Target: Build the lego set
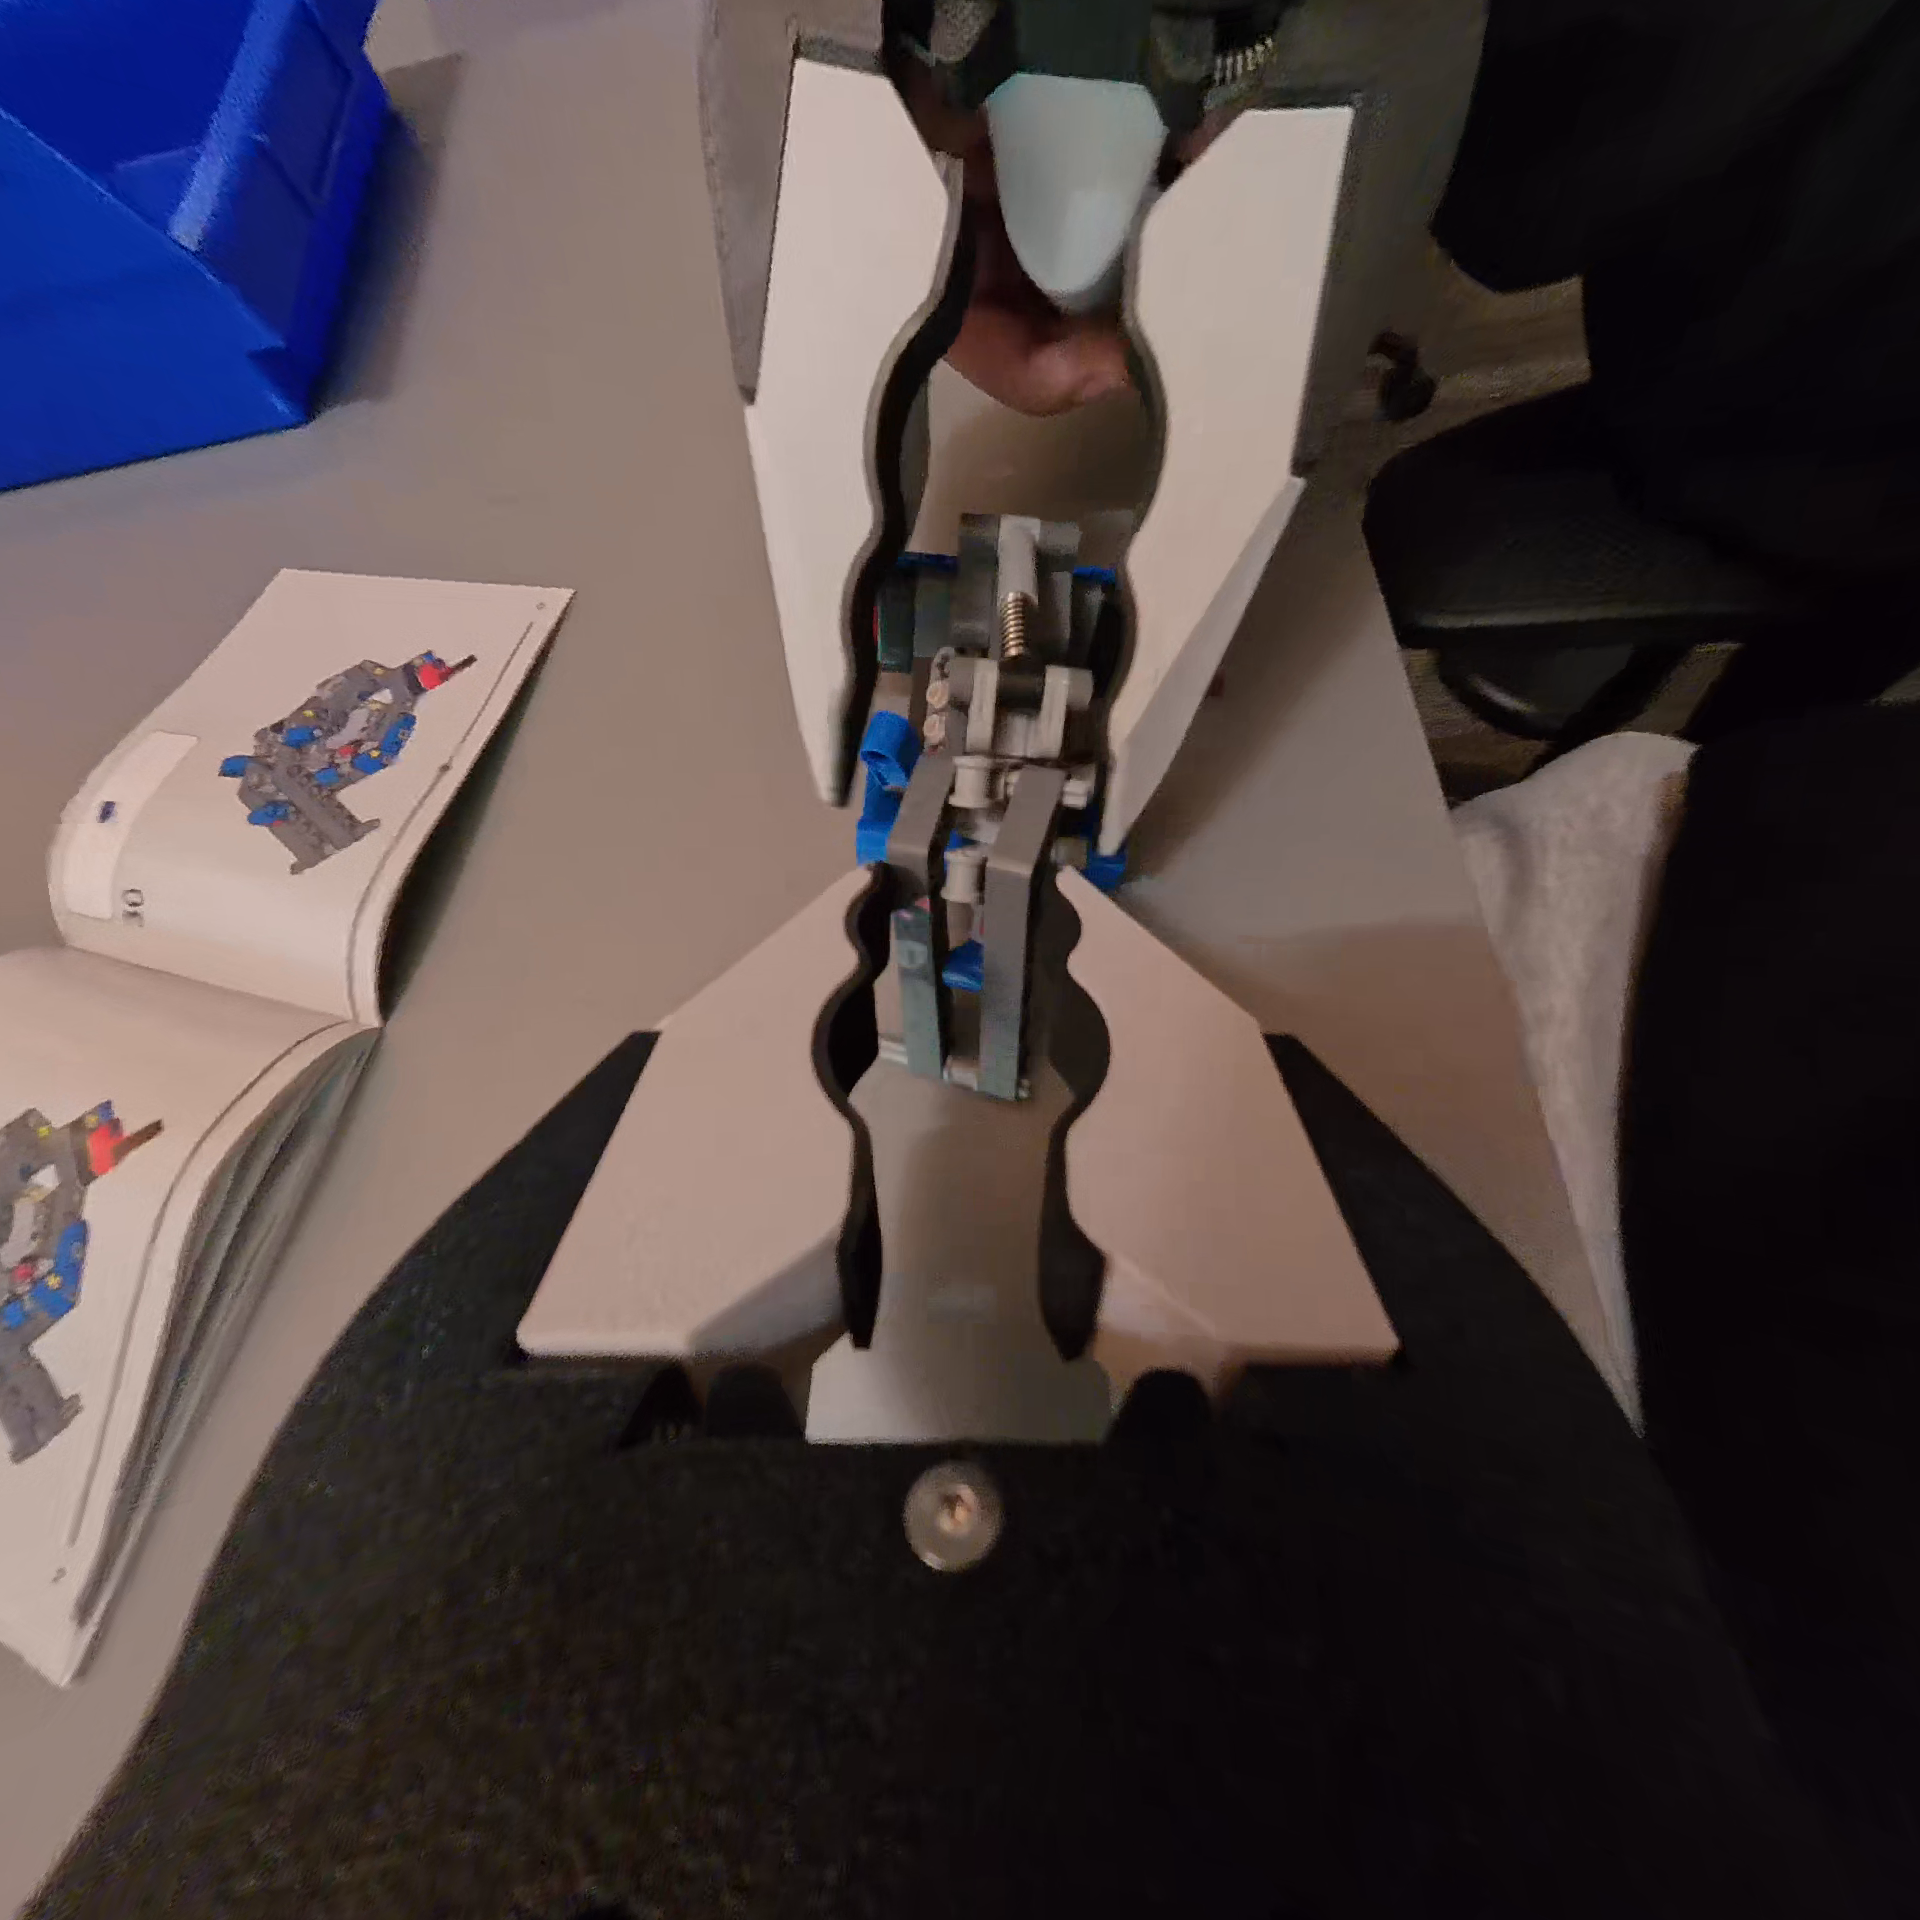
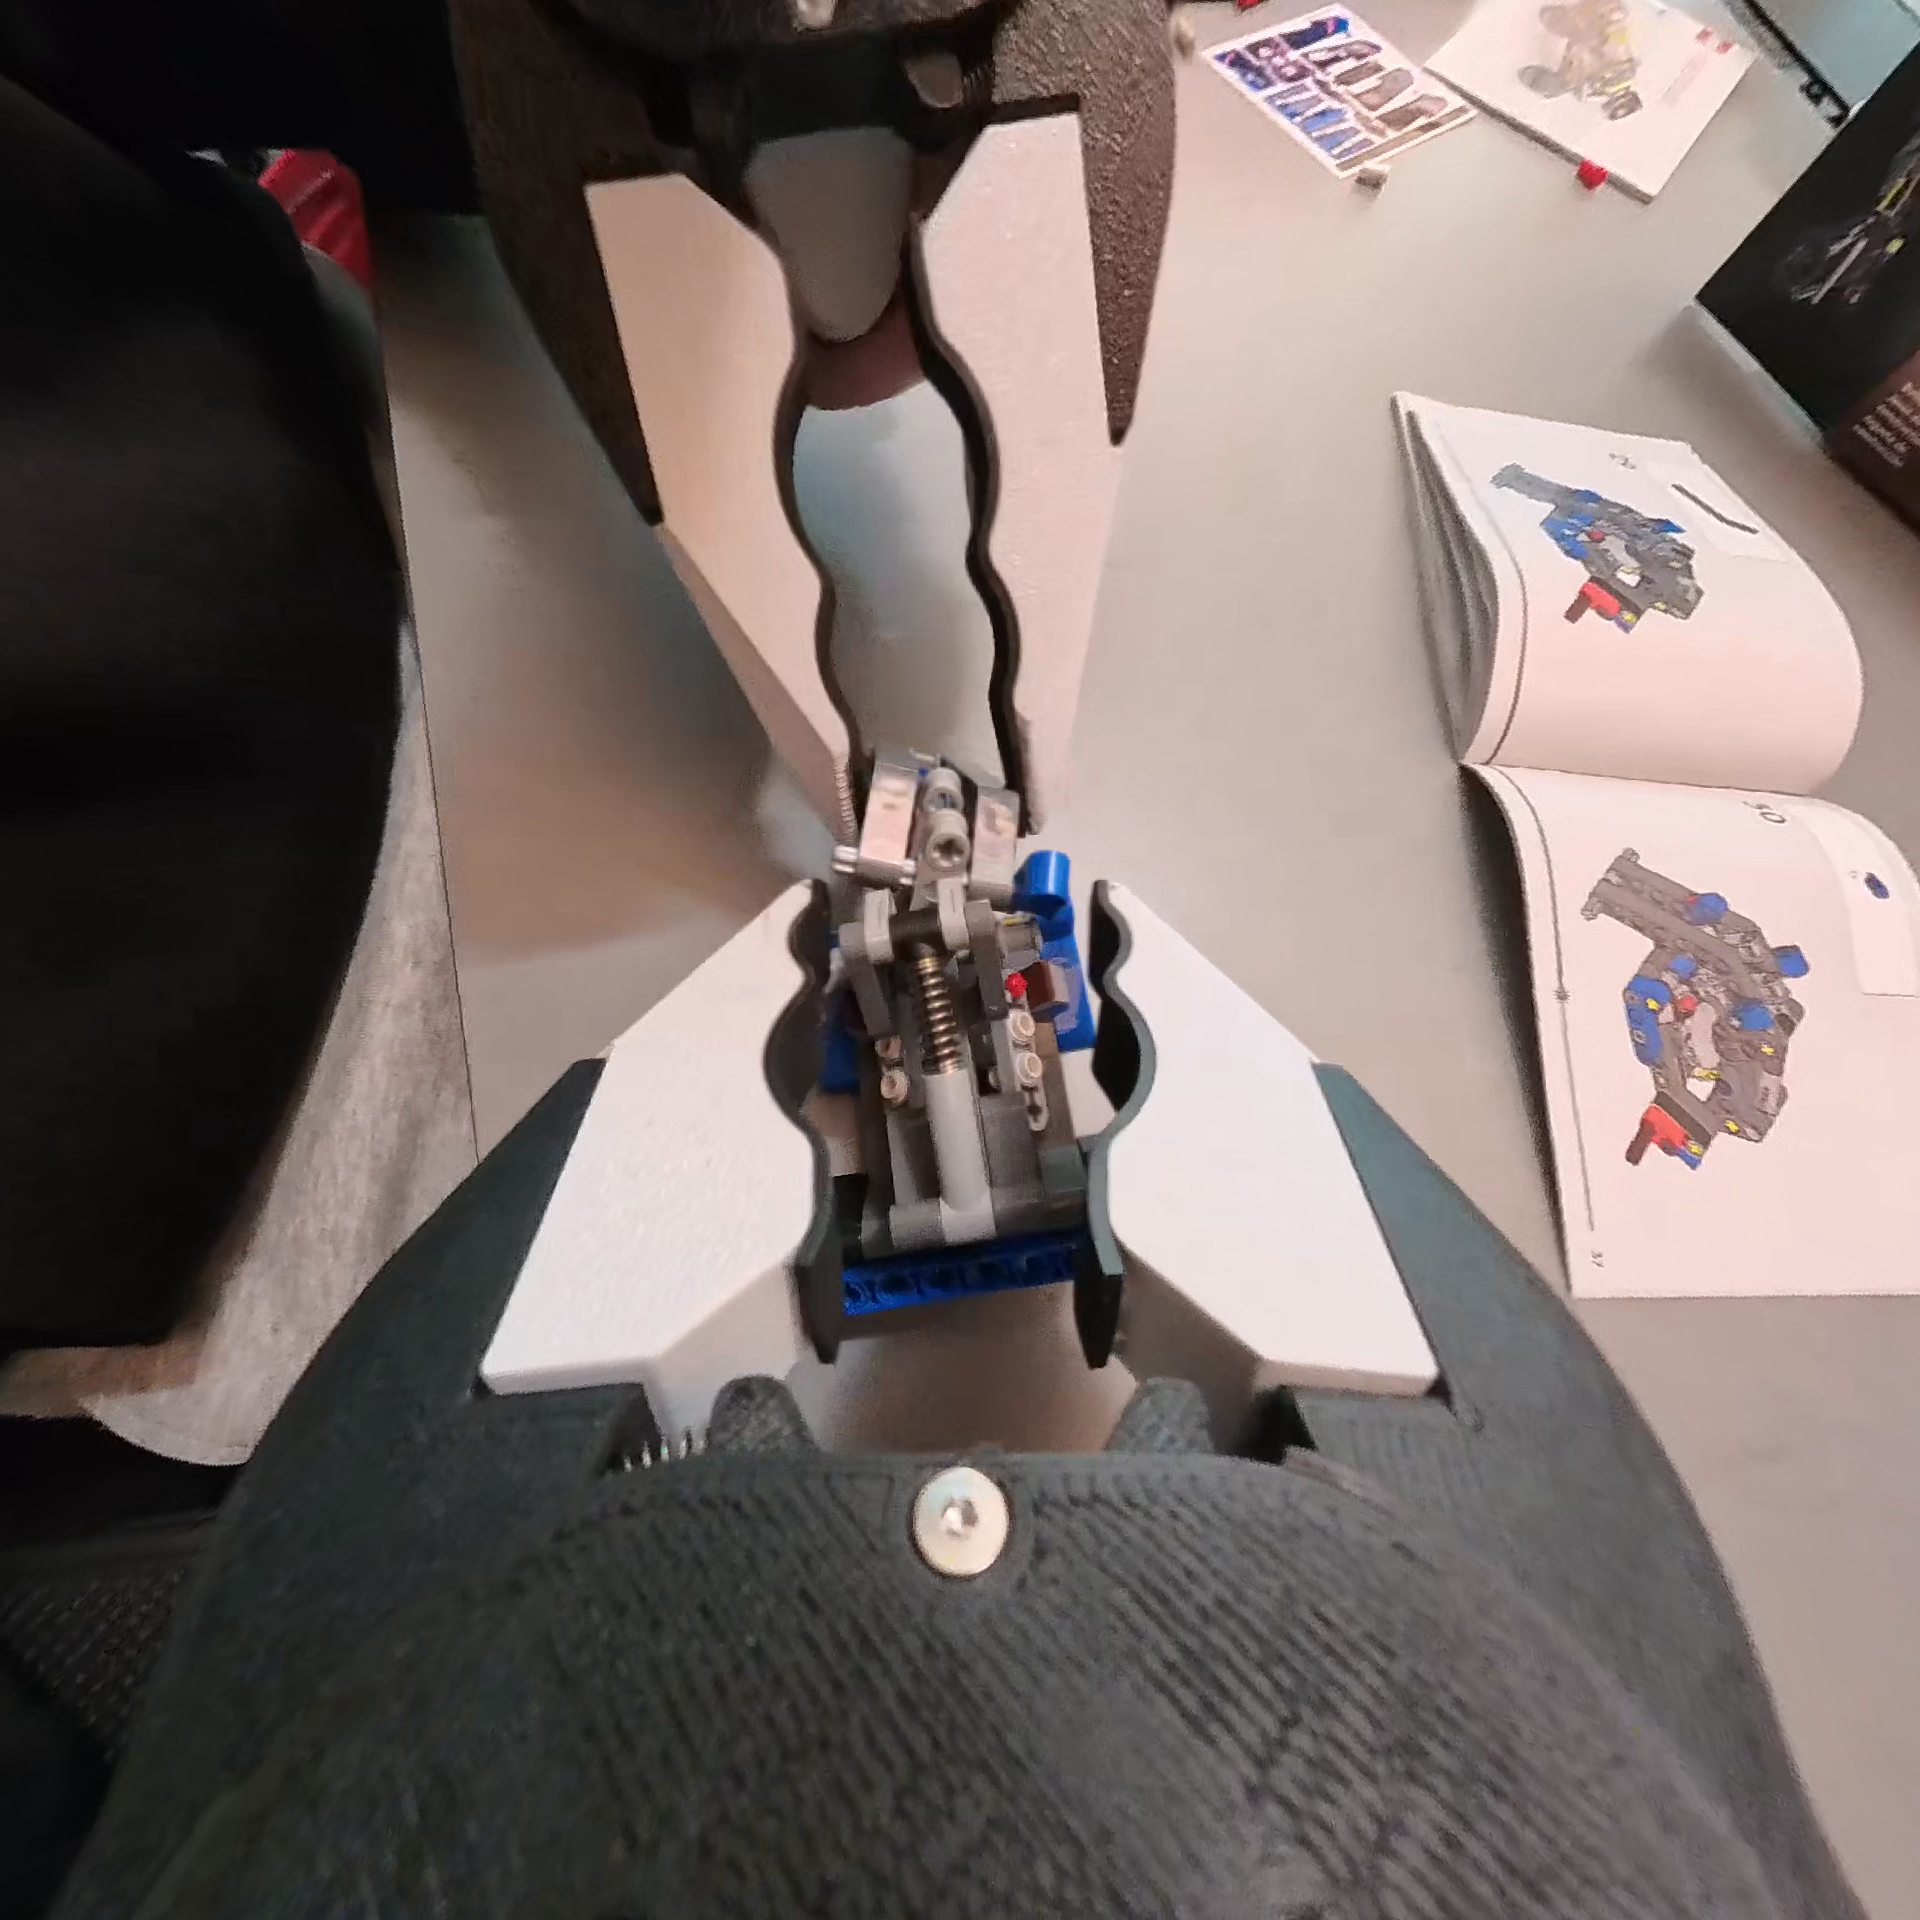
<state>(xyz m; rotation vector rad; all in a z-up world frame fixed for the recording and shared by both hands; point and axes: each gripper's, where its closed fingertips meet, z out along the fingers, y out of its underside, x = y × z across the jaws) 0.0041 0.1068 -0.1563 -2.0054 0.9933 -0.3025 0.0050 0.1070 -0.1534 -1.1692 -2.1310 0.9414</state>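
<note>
- The brick-built assembly (image 1: 987, 790), grey beams with blue pieces and a coil spring in its middle, is up off the grey table (image 1: 623, 416), held between the two grippers that face each other.
- Far left, a blue bin (image 1: 156, 239) stands on the table, and nearer lies an open instruction booklet (image 1: 260, 831) with pictures of a grey and blue build.
- The left gripper (image 1: 961, 883) has its jaws drawn in narrow on the thin end of the assembly, the two grey beams running down between its fingers; its pads look pressed to the sides.
- The right gripper (image 2: 956, 894) is spread wider, its fingers (image 2: 1112, 1039) closed on the broad end where a blue beam (image 2: 956, 1278) spans from pad to pad.
- Past it on the right, beyond the booklet, lie a sticker sheet (image 2: 1340, 83) and a second booklet (image 2: 1600, 94), with a dark box (image 2: 1829, 260) at the edge.
</note>
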